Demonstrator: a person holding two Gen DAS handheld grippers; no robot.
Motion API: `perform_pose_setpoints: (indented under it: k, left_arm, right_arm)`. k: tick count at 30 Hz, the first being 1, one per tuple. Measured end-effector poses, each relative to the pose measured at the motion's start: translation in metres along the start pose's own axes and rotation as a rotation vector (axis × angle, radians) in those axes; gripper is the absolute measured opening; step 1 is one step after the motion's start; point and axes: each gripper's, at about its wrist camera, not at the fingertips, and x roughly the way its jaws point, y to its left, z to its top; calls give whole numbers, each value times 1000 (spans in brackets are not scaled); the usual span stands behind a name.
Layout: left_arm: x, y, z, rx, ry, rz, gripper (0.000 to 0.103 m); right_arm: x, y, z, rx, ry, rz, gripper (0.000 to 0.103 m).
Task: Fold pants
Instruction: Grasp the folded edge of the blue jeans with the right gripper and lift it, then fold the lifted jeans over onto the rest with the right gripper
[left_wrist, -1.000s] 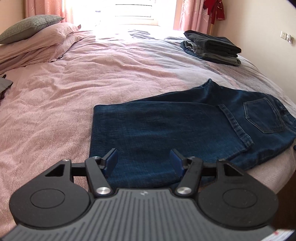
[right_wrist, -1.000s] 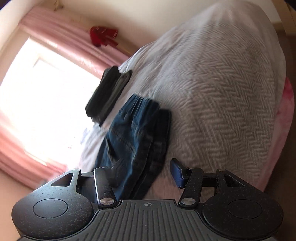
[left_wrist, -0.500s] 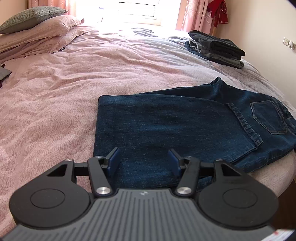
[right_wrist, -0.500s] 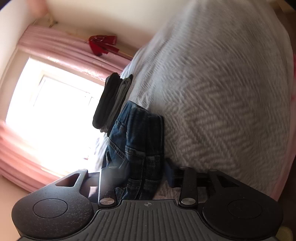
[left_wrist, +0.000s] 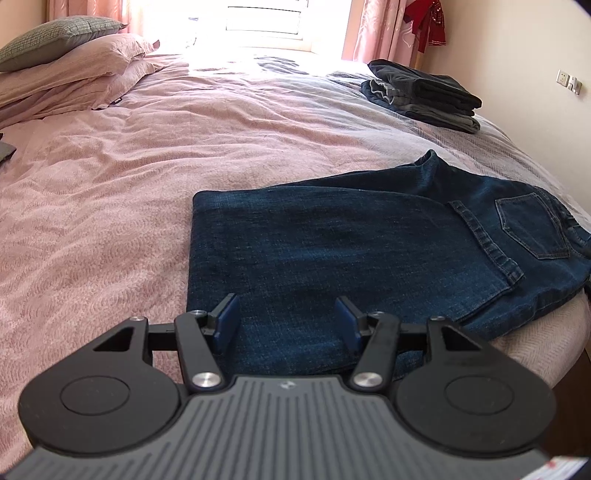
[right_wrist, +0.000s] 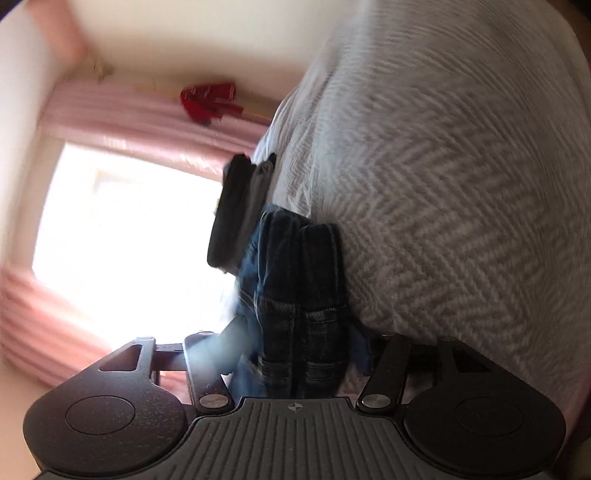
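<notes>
Our right tongs (right_wrist: 295, 350), wide a second ago, are closing around the jeans' (left_wrist: 332, 251) waistband on the bed (left_wrist: 110, 184), left tongs (left_wrist: 288, 321) half-open, empty above the folded edge: next fold starts.

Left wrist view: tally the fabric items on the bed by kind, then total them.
Blue jeans spread near the bed's edge: 1
Stack of dark folded clothes: 1 (garments inside too layered to count)
Pillows: 2, grey pillow atop pink pillow
Total: 4
</notes>
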Motion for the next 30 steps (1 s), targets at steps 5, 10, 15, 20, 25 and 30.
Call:
perform_pose_setpoints:
  k: [5, 10, 15, 20, 25, 30]
  left_arm:
    - [-2, 9, 1, -43, -5, -26, 49]
    - [4, 11, -1, 16, 4, -25, 43]
    - [-23, 42, 6, -110, -55, -56, 39]
    - [-56, 106, -6, -242, -64, 13, 39]
    - [-81, 163, -36, -406, -48, 61, 39]
    - [-85, 180, -58, -470, -24, 39, 39]
  right_arm:
    - [1, 0, 2, -3, 31, -61, 23]
    - [15, 44, -6, -185, 24, -228, 22]
    - [21, 147, -44, -636, -52, -388, 19]
    - [26, 257, -124, -1112, -142, -237, 16]
    - [35, 310, -274, -1664, -92, 33, 16]
    - [46, 236, -423, -2091, 146, 299, 16]
